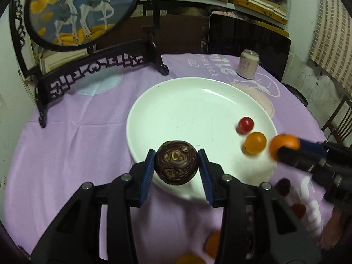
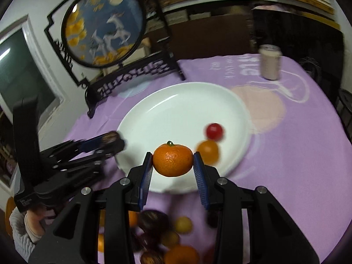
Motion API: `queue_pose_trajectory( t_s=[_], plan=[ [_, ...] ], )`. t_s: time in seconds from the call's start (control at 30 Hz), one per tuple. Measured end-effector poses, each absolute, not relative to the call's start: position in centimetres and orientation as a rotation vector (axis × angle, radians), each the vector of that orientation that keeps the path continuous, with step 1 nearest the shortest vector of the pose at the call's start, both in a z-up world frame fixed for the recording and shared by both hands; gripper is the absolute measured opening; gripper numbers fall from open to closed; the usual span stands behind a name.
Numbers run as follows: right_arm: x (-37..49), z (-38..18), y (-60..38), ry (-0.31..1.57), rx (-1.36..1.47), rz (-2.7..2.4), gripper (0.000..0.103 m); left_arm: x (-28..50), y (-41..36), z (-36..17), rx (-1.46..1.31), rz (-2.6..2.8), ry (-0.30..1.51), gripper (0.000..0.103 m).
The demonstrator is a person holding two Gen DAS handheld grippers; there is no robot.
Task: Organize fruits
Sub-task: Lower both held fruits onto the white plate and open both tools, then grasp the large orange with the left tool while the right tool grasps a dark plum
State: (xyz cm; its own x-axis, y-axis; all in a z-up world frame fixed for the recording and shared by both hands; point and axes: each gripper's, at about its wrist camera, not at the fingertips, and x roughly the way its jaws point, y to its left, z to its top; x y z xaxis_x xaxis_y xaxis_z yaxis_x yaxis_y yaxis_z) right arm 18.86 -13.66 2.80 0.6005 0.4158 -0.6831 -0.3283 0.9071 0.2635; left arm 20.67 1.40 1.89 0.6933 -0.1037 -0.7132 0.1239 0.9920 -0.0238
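Left jaws: clamped on a dark brown fruit point(image 1: 175, 165), one blue pad on each side; no earlier view here to compare.
Right jaws: clamped on a mandarin point(image 2: 172, 160), green stem on top, pads pressing on its left and right sides.
Round screen point(image 1: 82, 11): at far left on the table, black carved frame, white deer on blue ground, standing upright.
Tablecloth point(image 1: 83, 136): lilac, with pale printed shapes and white letters, covering the table.
Left gripper point(image 1: 176, 165): above the near edge of the plate, holding the dark brown fruit clear of the cloth; seen from the right wrist view at the left edge of the plate, with a hand point(image 2: 36, 222) in a white sleeve behind it.
Plate point(image 1: 187, 101): white, round, in the middle of the cloth, mostly bare.
Red tomato point(image 1: 246, 125): small, on the right part of the plate.
Orange tomato point(image 1: 255, 142): just beside the red one, nearer to the camera, also on the plate.
Right gripper point(image 2: 173, 160): above the near rim of the plate; in the left wrist view at the plate's right edge, with the mandarin at its tip.
Can point(image 1: 248, 63): pale, upright, behind the plate at the right, well apart from it.
Loose fruits point(image 2: 154, 222): dark, yellow and orange, blurred, on the cloth below the grippers, in front of the plate.
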Motion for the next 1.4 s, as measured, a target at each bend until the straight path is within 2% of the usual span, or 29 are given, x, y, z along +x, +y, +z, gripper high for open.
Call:
queue_pose_trajectory(
  t_s=[0.1,0.2,0.3,0.4,0.7,0.93,1.03,1.27,1.3,1.4],
  plan=[
    [20.0,1.3,-12.6,0.872,0.102,0.441,0.039,22.1,1.1,0.9,0.025,-0.134,0.816,0.042],
    [20.3,0.5,-12.7,0.881,0.101,0.432,0.04,22.8,0.9,0.1,0.028,-0.142,0.826,0.055],
    [20.0,0.8,-13.6,0.867,0.135,0.431,0.041,22.4,0.9,0.1,0.039,-0.141,0.819,0.057],
    [19.2,1.8,-14.7,0.823,0.165,0.422,0.061,21.6,1.5,0.7,0.031,-0.126,0.797,0.064],
    [15.0,2.0,-17.4,0.801,0.199,0.406,0.062,17.2,2.9,1.1,0.025,-0.115,0.782,0.071],
    [12.9,1.3,-20.3,0.804,0.259,0.358,0.064,11.8,1.8,1.1,0.103,-0.161,0.745,0.083],
    [12.7,1.4,-20.9,0.805,0.282,0.357,0.064,10.4,1.2,0.9,0.118,-0.192,0.741,0.084],
    [12.6,1.3,-20.5,0.81,0.258,0.359,0.067,10.2,-0.9,-0.6,0.224,-0.201,0.756,0.087],
    [12.6,1.3,-20.5,0.809,0.254,0.359,0.067,10.5,-0.8,-0.8,0.227,-0.185,0.758,0.093],
    [12.5,1.3,-20.4,0.809,0.249,0.361,0.067,11.4,1.2,-0.4,0.157,-0.148,0.764,0.095]
  ],
)
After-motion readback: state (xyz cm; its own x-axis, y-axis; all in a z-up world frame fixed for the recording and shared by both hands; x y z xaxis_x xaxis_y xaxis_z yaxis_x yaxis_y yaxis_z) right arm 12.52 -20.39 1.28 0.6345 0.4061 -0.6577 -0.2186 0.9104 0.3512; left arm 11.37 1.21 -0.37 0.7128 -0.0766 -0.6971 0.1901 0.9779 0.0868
